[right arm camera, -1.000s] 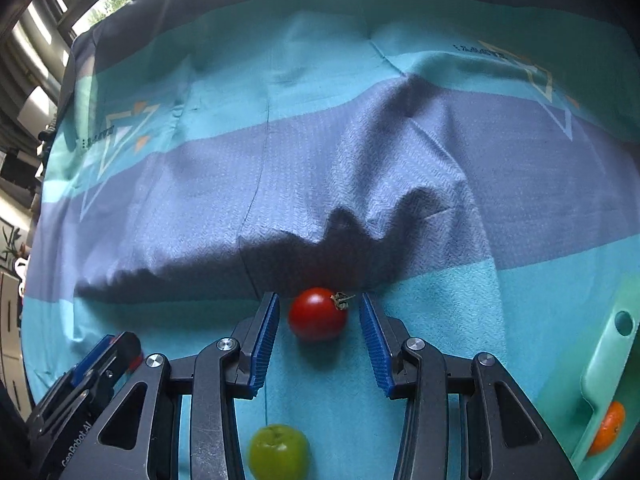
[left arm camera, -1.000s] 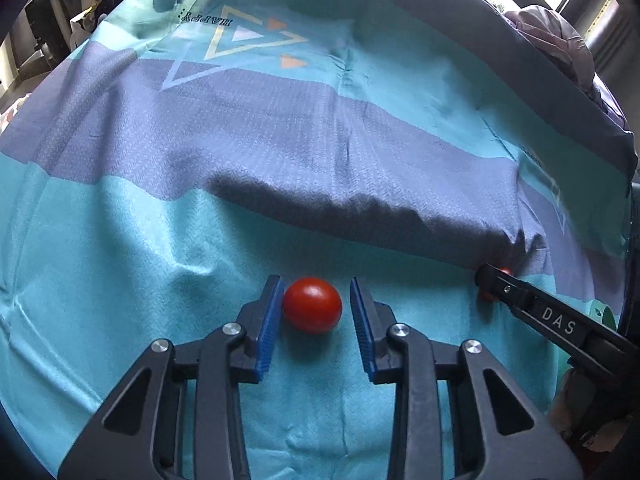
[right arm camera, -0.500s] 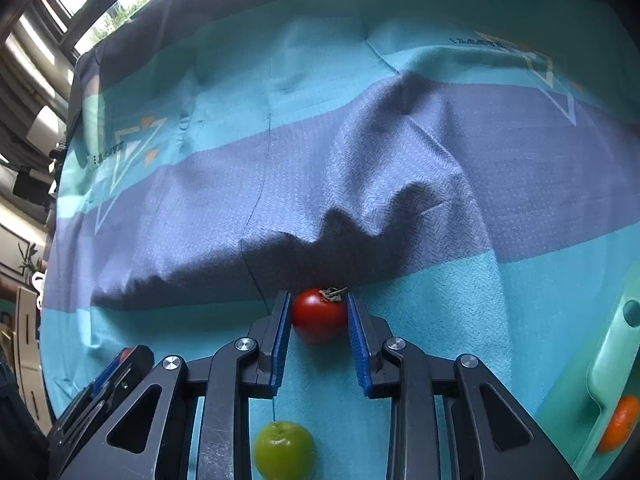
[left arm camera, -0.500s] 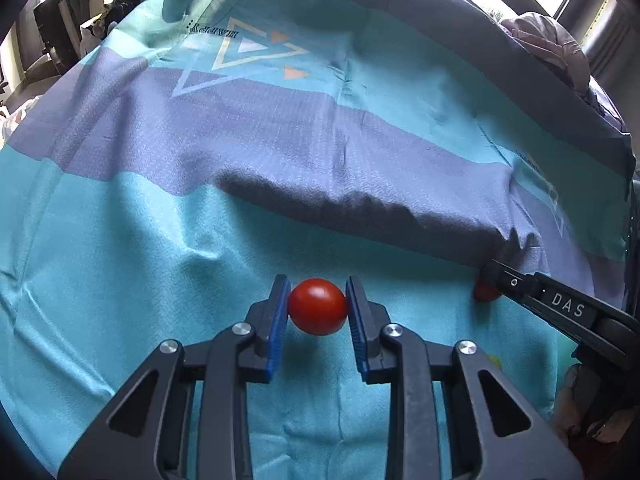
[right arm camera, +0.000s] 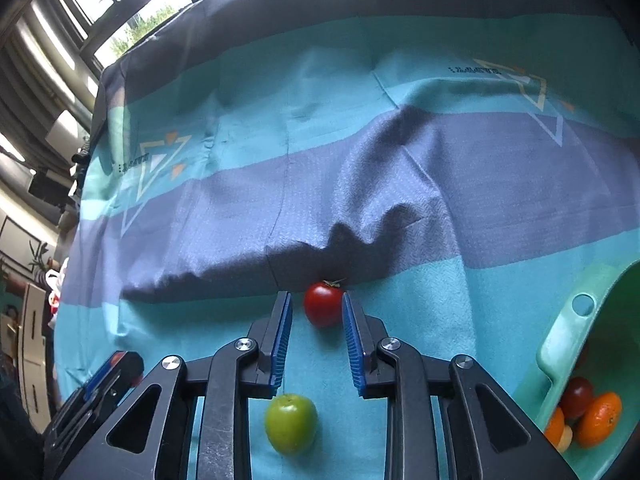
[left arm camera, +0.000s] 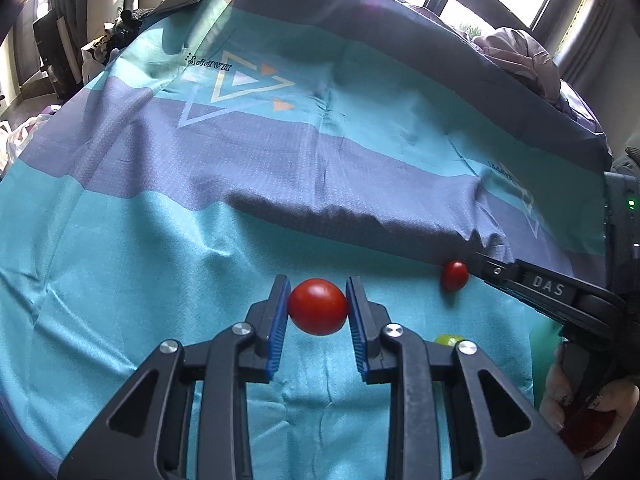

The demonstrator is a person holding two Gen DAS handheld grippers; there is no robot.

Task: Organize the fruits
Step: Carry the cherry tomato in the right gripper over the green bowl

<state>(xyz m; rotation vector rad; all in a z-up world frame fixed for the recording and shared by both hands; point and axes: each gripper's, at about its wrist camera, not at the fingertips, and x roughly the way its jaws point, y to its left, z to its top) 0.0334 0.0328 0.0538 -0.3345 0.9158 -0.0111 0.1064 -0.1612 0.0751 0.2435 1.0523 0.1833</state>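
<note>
The left gripper (left arm camera: 318, 306) pinches a red tomato (left arm camera: 317, 306) between its blue pads above the striped teal cloth (left arm camera: 120, 260). At three o'clock, the right gripper (left arm camera: 476, 262) tips touch a smaller tomato (left arm camera: 454, 275); a green fruit (left arm camera: 448, 339) peeks out at four o'clock.

A surface is covered by a striped teal-and-grey cloth (right arm camera: 360, 184); on it a tomato (right arm camera: 323, 304), a green fruit (right arm camera: 290, 423) and a basin (right arm camera: 568, 360) are seen.

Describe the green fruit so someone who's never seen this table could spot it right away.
On the teal and grey striped cloth, look beneath the right gripper, nearer than its red tomato. The green fruit lies there: the only green, apple-like one.
</note>
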